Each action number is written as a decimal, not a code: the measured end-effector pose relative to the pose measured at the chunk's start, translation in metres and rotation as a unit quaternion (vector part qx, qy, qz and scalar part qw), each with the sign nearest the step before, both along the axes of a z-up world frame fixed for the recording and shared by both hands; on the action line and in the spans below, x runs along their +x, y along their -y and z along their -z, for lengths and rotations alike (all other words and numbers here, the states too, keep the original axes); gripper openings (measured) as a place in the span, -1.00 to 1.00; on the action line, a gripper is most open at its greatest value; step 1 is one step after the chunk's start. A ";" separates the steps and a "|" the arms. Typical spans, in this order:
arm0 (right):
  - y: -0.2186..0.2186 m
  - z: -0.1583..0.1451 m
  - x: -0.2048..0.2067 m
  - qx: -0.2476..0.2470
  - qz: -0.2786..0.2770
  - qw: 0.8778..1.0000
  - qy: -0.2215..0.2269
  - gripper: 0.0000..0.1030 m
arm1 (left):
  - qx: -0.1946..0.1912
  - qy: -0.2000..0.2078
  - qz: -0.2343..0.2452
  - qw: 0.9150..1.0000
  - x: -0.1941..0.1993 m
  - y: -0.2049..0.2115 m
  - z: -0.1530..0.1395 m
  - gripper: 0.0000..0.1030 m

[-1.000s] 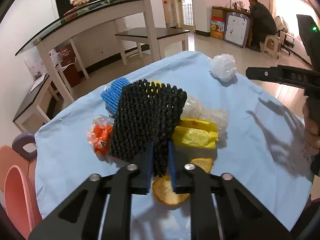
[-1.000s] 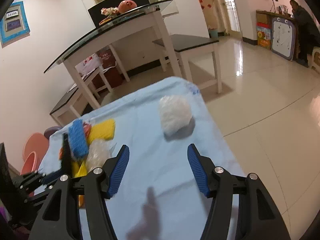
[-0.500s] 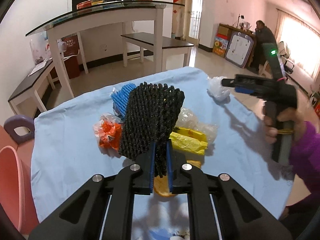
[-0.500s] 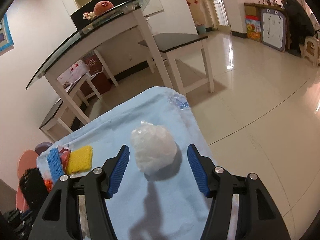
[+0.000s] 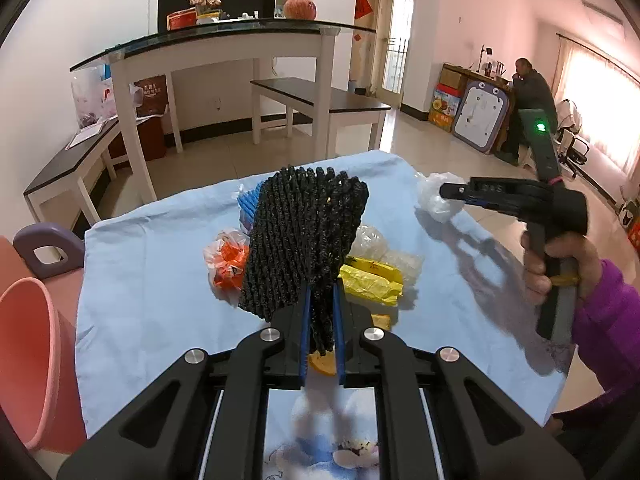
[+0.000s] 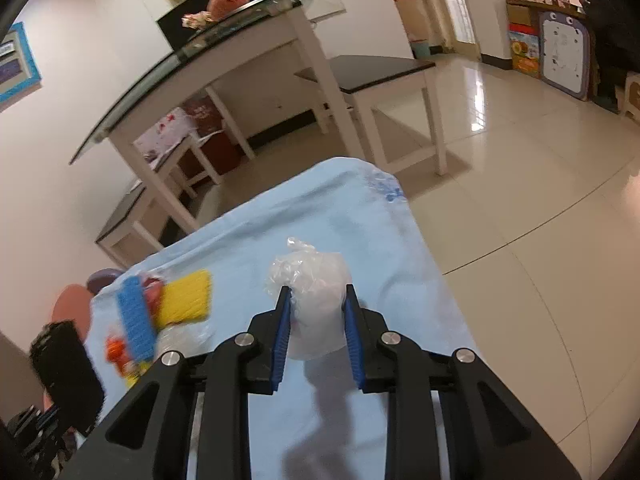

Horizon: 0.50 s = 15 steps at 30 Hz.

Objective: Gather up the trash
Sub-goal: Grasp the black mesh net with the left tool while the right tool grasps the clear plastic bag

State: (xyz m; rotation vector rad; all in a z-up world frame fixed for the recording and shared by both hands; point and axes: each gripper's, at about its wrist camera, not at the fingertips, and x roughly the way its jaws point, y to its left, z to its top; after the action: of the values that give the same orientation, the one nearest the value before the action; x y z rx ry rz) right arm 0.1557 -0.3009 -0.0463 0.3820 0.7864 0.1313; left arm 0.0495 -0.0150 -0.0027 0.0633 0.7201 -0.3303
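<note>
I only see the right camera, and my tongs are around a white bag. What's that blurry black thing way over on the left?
Observer: It's a black foam net, pinched in the left tongs and held up above the trash pile.
Operator: Is anything hiding under it?
Observer: Yes, an orange peel lies on the blue cloth, just below those tongs.
Operator: Where could my white bag go?
Observer: Probably the pink bucket. It stands open beside the table, at the left camera's left edge.
</note>
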 end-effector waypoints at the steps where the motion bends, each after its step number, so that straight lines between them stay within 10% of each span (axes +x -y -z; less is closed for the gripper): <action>1: -0.003 -0.005 -0.007 0.001 -0.007 1.000 0.005 -0.53 | -0.001 0.003 -0.001 1.000 -0.002 -0.001 -0.002 -0.81; 15: -0.055 -0.043 -0.080 0.004 -0.079 0.997 0.023 -0.53 | -0.016 0.016 -0.026 0.999 -0.021 -0.015 -0.013 -0.81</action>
State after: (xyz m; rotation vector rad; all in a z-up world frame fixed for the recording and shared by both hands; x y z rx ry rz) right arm 0.0754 -0.2459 -0.0035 0.3224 0.7708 0.2896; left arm 0.0280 -0.0003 0.0103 0.0188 0.6828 -0.2899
